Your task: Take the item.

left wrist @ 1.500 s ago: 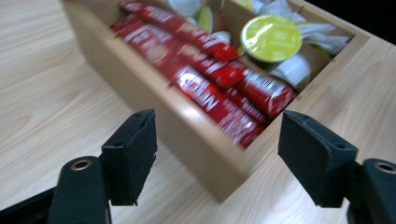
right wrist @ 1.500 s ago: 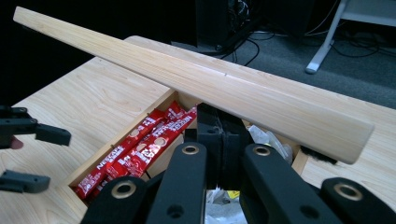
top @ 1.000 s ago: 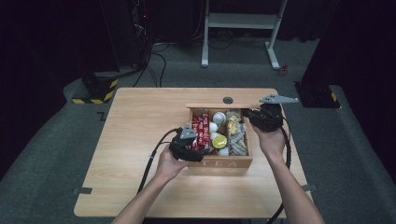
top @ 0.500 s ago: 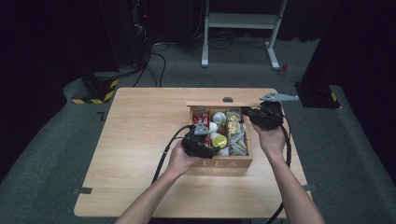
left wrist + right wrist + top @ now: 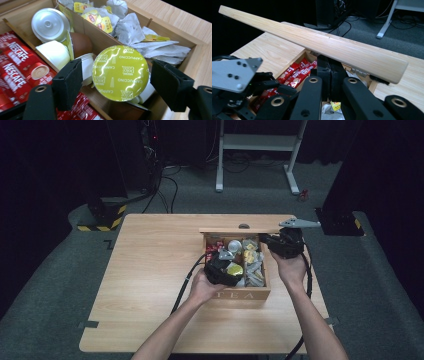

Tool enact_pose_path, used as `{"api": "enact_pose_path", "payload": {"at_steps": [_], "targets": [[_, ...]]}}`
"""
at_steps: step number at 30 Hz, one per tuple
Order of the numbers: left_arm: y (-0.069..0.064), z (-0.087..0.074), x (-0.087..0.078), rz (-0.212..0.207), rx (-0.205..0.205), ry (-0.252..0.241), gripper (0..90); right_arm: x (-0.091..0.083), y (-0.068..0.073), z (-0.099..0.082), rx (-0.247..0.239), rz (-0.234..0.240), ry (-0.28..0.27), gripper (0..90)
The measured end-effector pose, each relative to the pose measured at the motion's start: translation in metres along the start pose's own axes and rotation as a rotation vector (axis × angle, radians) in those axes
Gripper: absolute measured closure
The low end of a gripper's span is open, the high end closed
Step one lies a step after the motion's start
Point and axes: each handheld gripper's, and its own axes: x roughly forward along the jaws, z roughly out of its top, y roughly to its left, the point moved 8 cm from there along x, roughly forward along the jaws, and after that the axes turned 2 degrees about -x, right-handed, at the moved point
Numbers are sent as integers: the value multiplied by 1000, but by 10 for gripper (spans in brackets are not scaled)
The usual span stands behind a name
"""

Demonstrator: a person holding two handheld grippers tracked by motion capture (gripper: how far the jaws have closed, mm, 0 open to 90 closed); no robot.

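1. A yellow-green cappuccino capsule (image 5: pixel 120 72) lies foil-lid up in the middle compartment of the wooden tea box (image 5: pixel 240 296), resting on other capsules near the box's near wall.
2. The left hand-held gripper (image 5: pixel 116 83) hangs over that capsule with one jaw on each side of it. The jaws stand apart and clear of its rim, so the grip is released; they have just been closing a little with the capsule between them.
3. Around the capsule in the same compartment are a brown capsule (image 5: pixel 80 44), a silver-lidded capsule (image 5: pixel 48 24) farther off, and white capsules (image 5: pixel 53 53).
4. The left compartment holds red Nescafe sachets (image 5: pixel 17 66), lying flat side by side.
5. The right compartment holds crumpled tea bags (image 5: pixel 130 27) with yellow tags.
6. The right hand-held gripper (image 5: pixel 329 72) is at the far right corner of the box. Its jaws are clenched together and sit just under the edge of the box lid (image 5: pixel 317 43); whether they pinch the lid I cannot tell.
7. The lid stands raised at the far side of the box, on hinges.
8. The box sits on the right half of the wooden counter (image 5: pixel 150 270), its near wall lettered TEA.
9. Past the counter's far edge, a white frame (image 5: pixel 260 150) stands on the grey floor.
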Motion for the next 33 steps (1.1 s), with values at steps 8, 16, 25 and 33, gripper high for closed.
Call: {"api": "enact_pose_path", "payload": {"at_steps": [8,16,25,33], "targets": [[0,0,6,14,7,29,294,0,0,0,4,1,4,888],[-2,0,8,-7,11,42,356,0,-1,-2,8,3,5,888],[-2,0,7,-7,11,39,378,0,0,-2,8,3,5,887],[-3,3,4,-16,-4,13,380,0,0,-2,13,5,5,887]]}}
